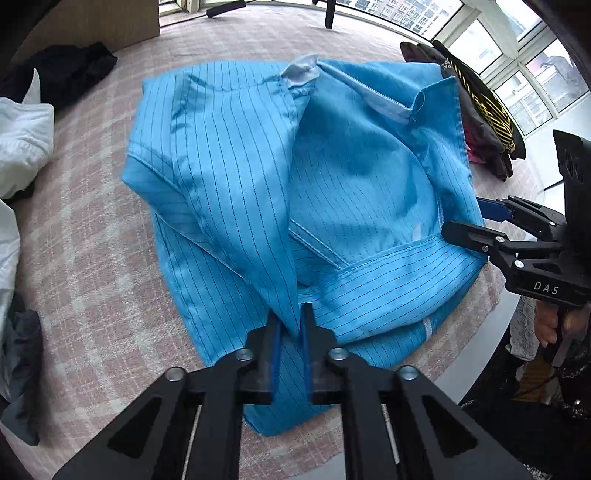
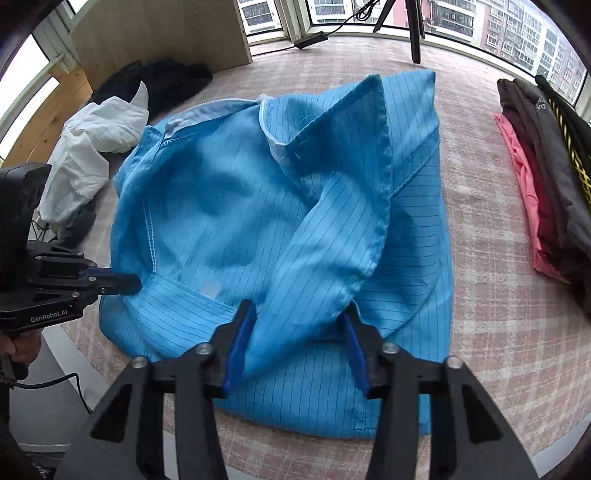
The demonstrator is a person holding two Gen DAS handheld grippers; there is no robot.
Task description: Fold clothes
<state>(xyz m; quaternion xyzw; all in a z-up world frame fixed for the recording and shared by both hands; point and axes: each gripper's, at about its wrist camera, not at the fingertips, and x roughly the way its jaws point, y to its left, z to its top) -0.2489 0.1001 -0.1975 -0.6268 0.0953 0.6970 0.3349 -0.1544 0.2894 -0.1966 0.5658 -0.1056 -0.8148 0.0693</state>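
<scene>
A blue pinstriped garment [image 1: 240, 166] lies partly folded on the pink checked cloth [image 1: 92, 258], its zip and collar at the far side. In the left wrist view my left gripper [image 1: 291, 321] is shut on a narrow fold of the garment at its near edge. The right wrist view shows the same gripper [image 2: 129, 284] at the garment's left edge, fingers together. My right gripper [image 2: 299, 312] stands open, blue pads wide apart, with a loose sleeve fold [image 2: 325, 258] of the garment [image 2: 207, 206] between them. It also shows at the garment's right edge [image 1: 461, 218].
Crumpled white clothing [image 2: 92, 147] and dark clothing [image 2: 162, 77] lie at the far left. A stack of folded clothes [image 2: 546, 184], pink at the bottom, sits at the right. A wooden panel [image 2: 166, 33] stands behind. The surface's front edge [image 1: 480, 354] is close to the grippers.
</scene>
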